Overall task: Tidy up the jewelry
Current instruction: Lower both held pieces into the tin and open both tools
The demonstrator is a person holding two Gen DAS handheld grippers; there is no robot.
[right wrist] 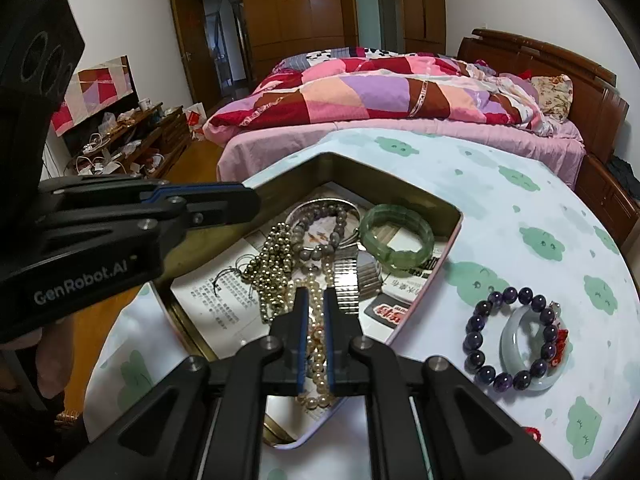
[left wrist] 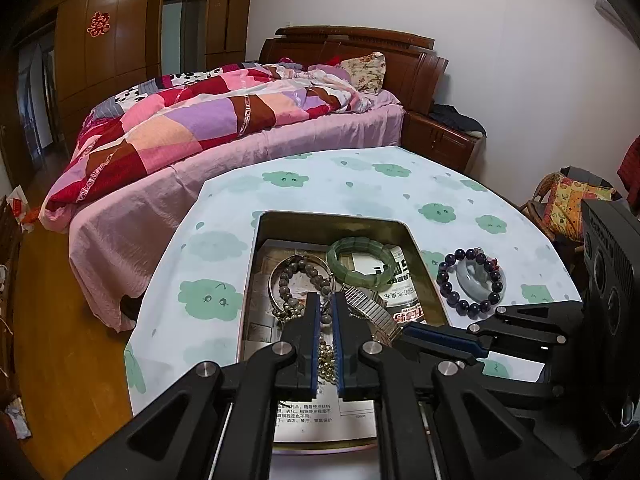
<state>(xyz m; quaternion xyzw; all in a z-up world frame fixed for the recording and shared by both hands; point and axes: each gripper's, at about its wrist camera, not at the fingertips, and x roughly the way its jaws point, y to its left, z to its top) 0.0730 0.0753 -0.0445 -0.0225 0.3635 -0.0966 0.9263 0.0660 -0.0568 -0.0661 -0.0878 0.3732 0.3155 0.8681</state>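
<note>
Both hand-held grippers sit pinched over the tin (right wrist: 416, 196): the right hand-held gripper (right wrist: 316, 300) clamps the pearl strand (right wrist: 318, 344); the left hand-held gripper (left wrist: 326, 304) looks closed on gold beads (left wrist: 326, 356). Each should lift slowly, so strands untangle.

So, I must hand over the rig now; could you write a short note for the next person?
Left claw: shut, nothing seen in it, over the tin.
Right claw: shut over the tin; pearl strand shows in its gap, grip unclear.
In tin, tangled: green bracelet, grey beads, gold beads, watch band.
On tablecloth beside tin: purple bead bracelet overlapping pale bangle.
Done: cannot tell.
Left: sort the tangle, place those two.
</note>
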